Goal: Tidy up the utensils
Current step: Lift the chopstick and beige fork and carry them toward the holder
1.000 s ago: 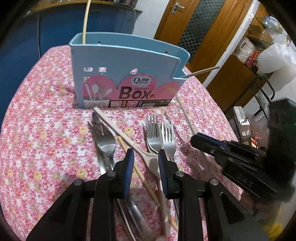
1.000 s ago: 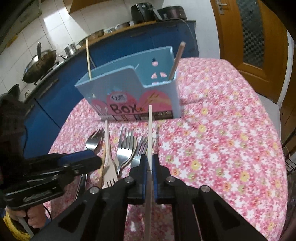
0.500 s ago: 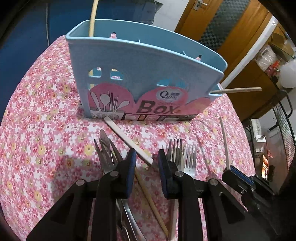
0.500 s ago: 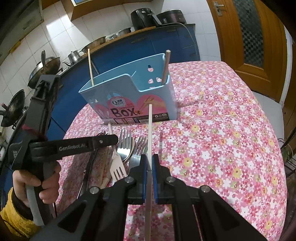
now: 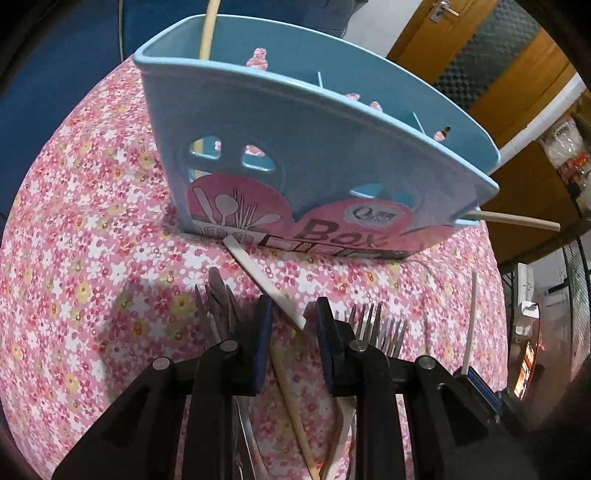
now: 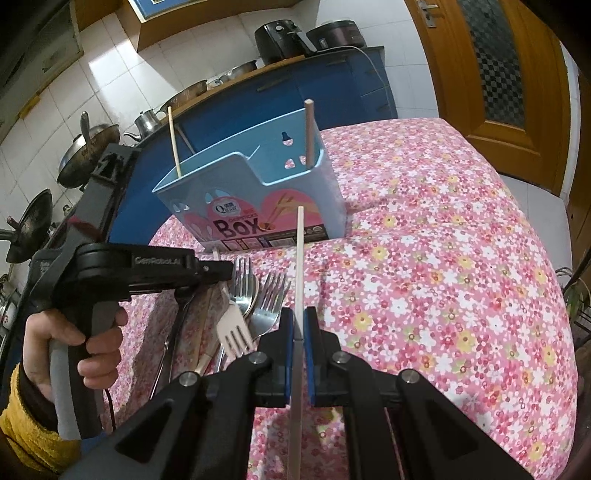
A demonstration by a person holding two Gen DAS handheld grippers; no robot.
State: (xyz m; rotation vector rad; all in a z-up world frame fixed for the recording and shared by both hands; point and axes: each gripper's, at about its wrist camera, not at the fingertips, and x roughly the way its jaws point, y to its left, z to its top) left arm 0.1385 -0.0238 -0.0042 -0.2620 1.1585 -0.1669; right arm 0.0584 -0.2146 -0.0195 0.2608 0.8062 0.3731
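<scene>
My left gripper stands open low over a heap of utensils on the flowered tablecloth. The cream plastic fork's handle and a wooden chopstick run between its blue pads untouched. Metal forks lie on both sides of it. Just beyond stands the blue utensil box, with a pale chopstick upright in its left end. My right gripper is shut on a pale chopstick that points up toward the box. The right wrist view shows the left gripper over the forks.
A brown chopstick stands in the box's right compartment. The round table drops off at the right edge. Behind it runs a blue kitchen counter with woks and pots; a wooden door is at the far right.
My left gripper has moved toward the box and tipped further down, so the box now fills its view. The right gripper has stayed put, still gripping its chopstick.
</scene>
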